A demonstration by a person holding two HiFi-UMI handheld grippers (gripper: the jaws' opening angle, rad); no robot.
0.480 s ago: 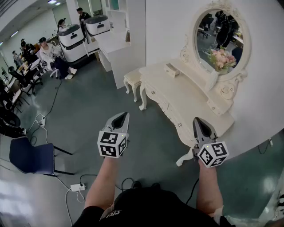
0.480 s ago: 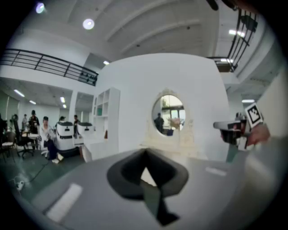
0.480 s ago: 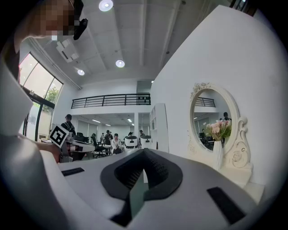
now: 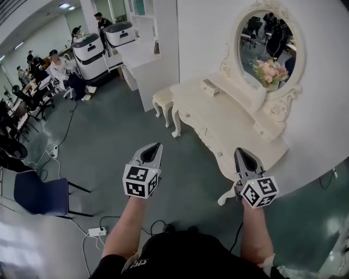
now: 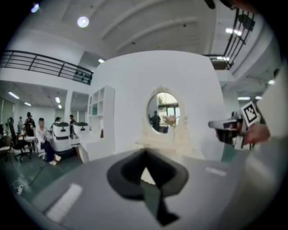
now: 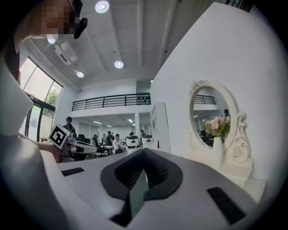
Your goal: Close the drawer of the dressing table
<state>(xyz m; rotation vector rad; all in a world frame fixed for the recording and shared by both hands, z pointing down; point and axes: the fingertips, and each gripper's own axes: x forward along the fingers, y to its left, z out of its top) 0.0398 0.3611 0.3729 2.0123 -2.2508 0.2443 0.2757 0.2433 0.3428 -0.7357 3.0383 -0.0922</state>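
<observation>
Grey-green floor (image 4: pixel 109 141) fronts the cream dressing table (image 4: pixel 229 117) by the white wall, its drawer (image 4: pixel 197 123) too small to judge open or closed, while the left gripper (image 4: pixel 154 148) and right gripper (image 4: pixel 240 152), both pinched together on nothing, hover clear of it, so the push seems not yet begun.

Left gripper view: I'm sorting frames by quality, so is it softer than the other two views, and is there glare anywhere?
Left gripper view: yes, soft throughout, the mirror smeared, with dark fisheye corners. Right gripper view: sharper, the flowers crisp, a ceiling lamp blown out to white. Head view: sharp and evenly lit, though the wall bows from lens distortion.
</observation>
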